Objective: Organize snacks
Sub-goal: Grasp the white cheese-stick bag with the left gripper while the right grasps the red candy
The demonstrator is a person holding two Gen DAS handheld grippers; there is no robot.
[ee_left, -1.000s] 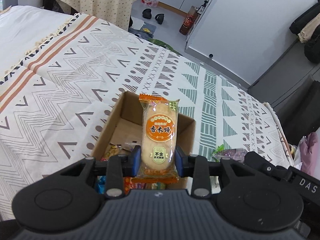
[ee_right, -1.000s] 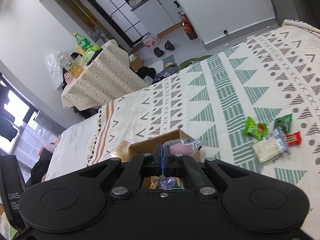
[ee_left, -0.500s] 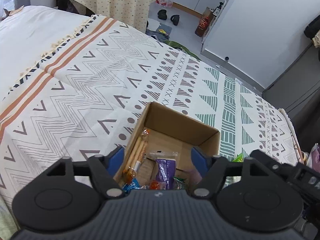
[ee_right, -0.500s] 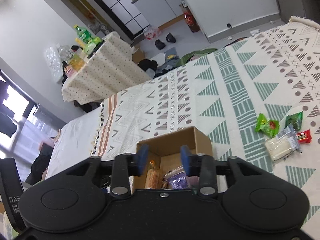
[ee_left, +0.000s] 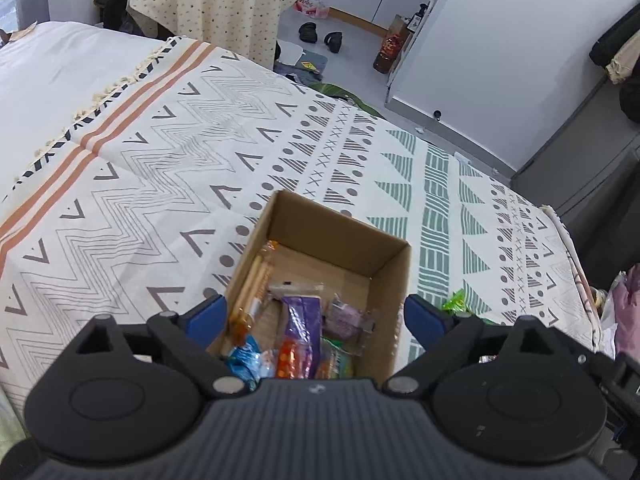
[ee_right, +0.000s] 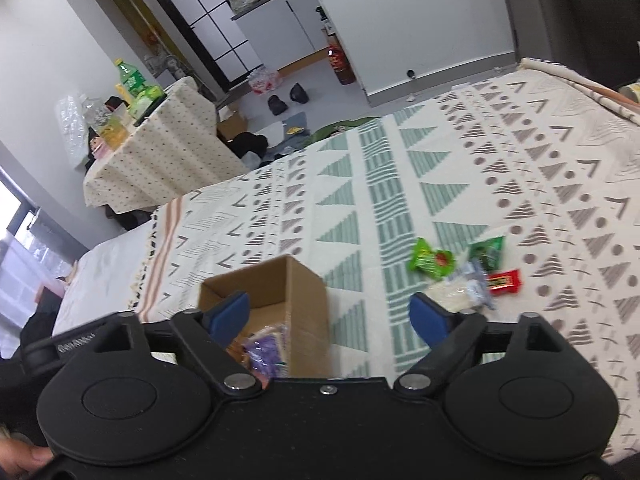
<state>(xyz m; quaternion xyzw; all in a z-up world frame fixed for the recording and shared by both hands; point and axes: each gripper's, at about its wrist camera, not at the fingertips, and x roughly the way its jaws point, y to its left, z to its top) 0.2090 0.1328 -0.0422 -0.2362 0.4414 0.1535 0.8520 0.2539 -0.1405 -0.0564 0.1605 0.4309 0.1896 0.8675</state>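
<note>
An open cardboard box [ee_left: 390, 264] sits on the patterned bedspread and holds several snack packs: an orange rice cracker pack [ee_left: 256, 288] against its left wall, a purple pack [ee_left: 300, 320] and a pink pack [ee_left: 346, 316]. My left gripper [ee_left: 316, 316] is open and empty just above the box. The box [ee_right: 304, 280] also shows in the right wrist view. My right gripper [ee_right: 330, 316] is open and empty, above the box's right side. Loose snacks lie on the bed to the right: a green pack [ee_right: 430, 260], a red pack [ee_right: 505, 281] and a white pack [ee_right: 448, 294].
The bedspread [ee_left: 160, 168] covers the bed around the box. Beyond the bed's far edge are a cloth-covered table with bottles [ee_right: 160, 160], shoes on the floor [ee_left: 320, 34] and a white cabinet [ee_left: 500, 60]. A green pack [ee_left: 458, 302] lies right of the box.
My left gripper opened and dropped the orange rice cracker pack into the box. My right gripper opened and dropped the pink pack into the box. Both pulled up and back.
</note>
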